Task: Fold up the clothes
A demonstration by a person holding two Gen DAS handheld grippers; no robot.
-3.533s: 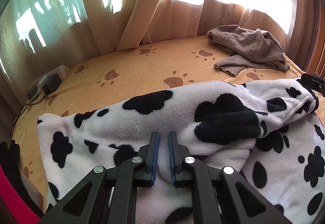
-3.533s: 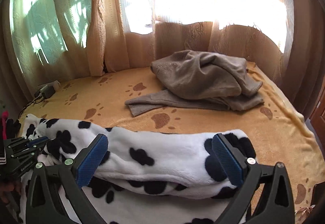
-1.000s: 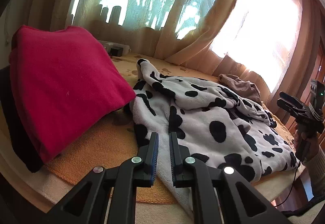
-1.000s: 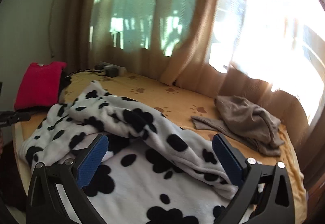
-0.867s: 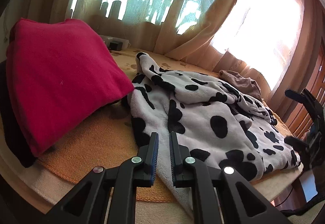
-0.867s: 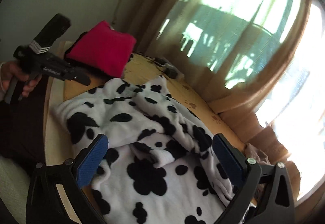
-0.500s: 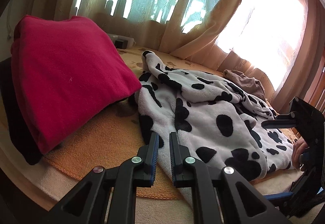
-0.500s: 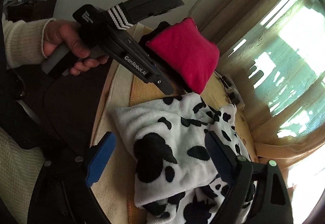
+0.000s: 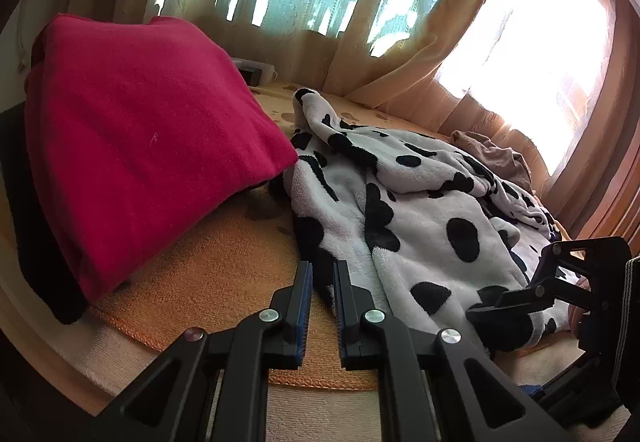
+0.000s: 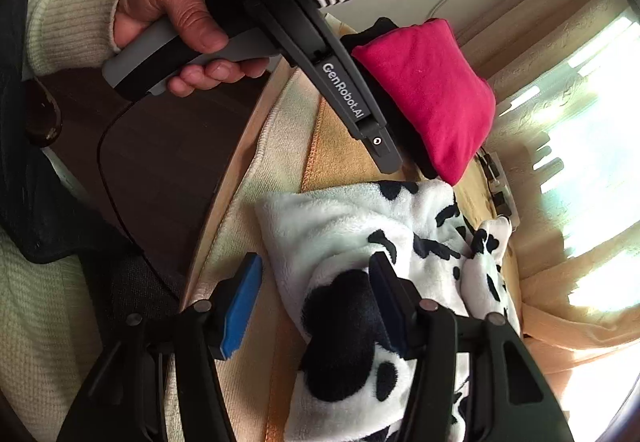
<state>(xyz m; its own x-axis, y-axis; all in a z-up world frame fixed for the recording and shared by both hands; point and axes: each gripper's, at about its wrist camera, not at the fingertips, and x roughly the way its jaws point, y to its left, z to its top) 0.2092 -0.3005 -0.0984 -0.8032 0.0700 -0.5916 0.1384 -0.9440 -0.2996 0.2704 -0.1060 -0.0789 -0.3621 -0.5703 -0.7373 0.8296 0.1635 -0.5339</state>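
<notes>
A white fleece garment with black cow spots lies spread over the bed. My left gripper is shut on its near edge, close to the bed's front rim. In the right wrist view that gripper reaches in from a person's hand just above the garment's corner. My right gripper straddles another near corner and its jaws are closing. The right pad touches a black patch, while the left pad stands clear of the cloth.
A folded red garment sits on a black one at the bed's left end. A crumpled brown garment lies at the far right. The orange paw-print cover shows in front. A power strip lies by the curtains.
My right gripper has swung down to the bed's near edge beside the left one, rolled over, and narrowed its jaws around the garment's corner. The left gripper has kept its hold and place.
</notes>
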